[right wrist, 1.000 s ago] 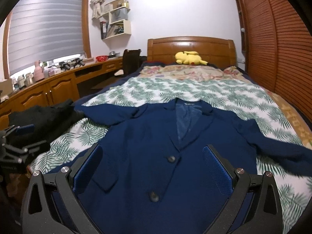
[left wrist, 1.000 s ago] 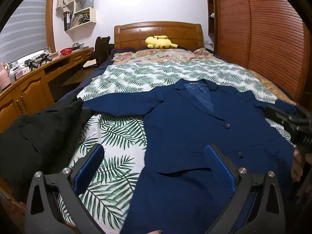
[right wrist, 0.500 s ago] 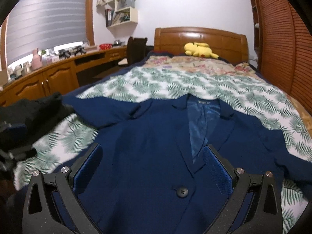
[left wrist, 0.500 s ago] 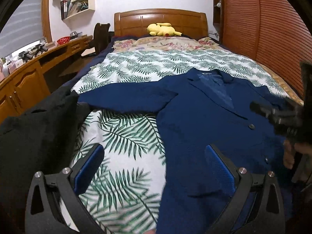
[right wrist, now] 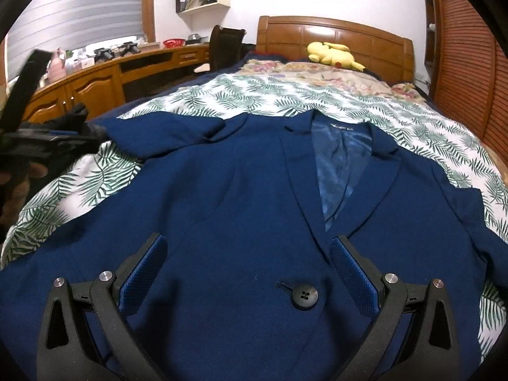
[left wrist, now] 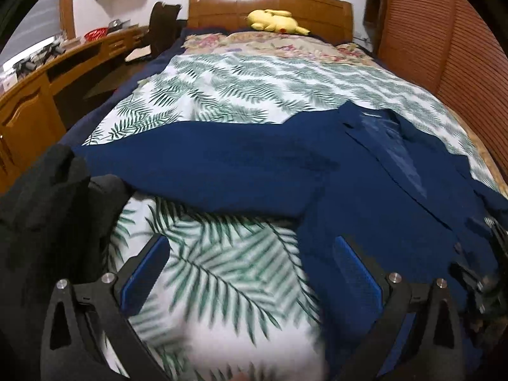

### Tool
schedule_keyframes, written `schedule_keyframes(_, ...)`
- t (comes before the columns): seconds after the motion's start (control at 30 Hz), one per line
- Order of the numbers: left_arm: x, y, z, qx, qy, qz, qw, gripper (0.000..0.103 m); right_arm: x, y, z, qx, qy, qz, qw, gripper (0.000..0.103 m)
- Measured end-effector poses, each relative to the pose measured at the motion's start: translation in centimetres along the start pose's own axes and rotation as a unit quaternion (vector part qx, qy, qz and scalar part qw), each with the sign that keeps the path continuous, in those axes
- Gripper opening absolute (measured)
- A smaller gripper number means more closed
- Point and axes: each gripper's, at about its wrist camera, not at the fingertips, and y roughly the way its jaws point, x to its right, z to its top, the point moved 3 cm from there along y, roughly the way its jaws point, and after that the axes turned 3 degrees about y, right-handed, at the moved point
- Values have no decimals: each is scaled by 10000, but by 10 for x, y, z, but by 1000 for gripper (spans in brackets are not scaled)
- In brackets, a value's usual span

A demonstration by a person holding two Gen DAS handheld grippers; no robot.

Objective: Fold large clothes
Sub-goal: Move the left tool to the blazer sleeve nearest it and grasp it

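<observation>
Both hand-held grippers stood apart, empty. Navy jacket [right wrist: 241, 197] lay flat on the bed [right wrist: 254, 95], beneath the right hand-held gripper [right wrist: 247, 263] and right of the left hand-held gripper [left wrist: 250, 266]. Risk: pinching bedsheet with cloth, dragging the spread sleeve [left wrist: 203, 165] askew.

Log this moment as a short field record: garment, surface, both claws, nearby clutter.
garment: navy blazer lying face up, front buttoned, sleeve stretched sideways
surface: leaf-print bedspread
left claw: open, empty, above the bedspread beside the blazer's edge
right claw: open, empty, over the blazer front near the button
nearby: black garment, yellow plush toy
</observation>
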Motion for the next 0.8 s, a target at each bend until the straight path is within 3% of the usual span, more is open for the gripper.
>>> schedule_keyframes(0.4, -47, 56, 10, -283, -599, 275, 9974, 83, 2, 5, 0, -114, 82, 37, 9999, 103)
schedule_keyframes(0.57, -53, 66, 11, -270, -762, 320, 9962, 81, 2, 6, 0, -130, 97, 59, 9999, 103)
schedule_keyframes(0.7, -53, 73, 16, -282, -777, 382, 9959, 64, 3, 6, 0, -138, 108, 76, 9998, 103)
schedule_keyframes(0.77, -54, 77, 18, -304, -806, 366, 9956, 50, 2, 6, 0, -136, 105, 73, 9998, 103)
schedule_keyframes(0.8, -53, 78, 19, -301, -779, 390, 9957, 38, 2, 6, 0, -136, 105, 73, 9998, 103)
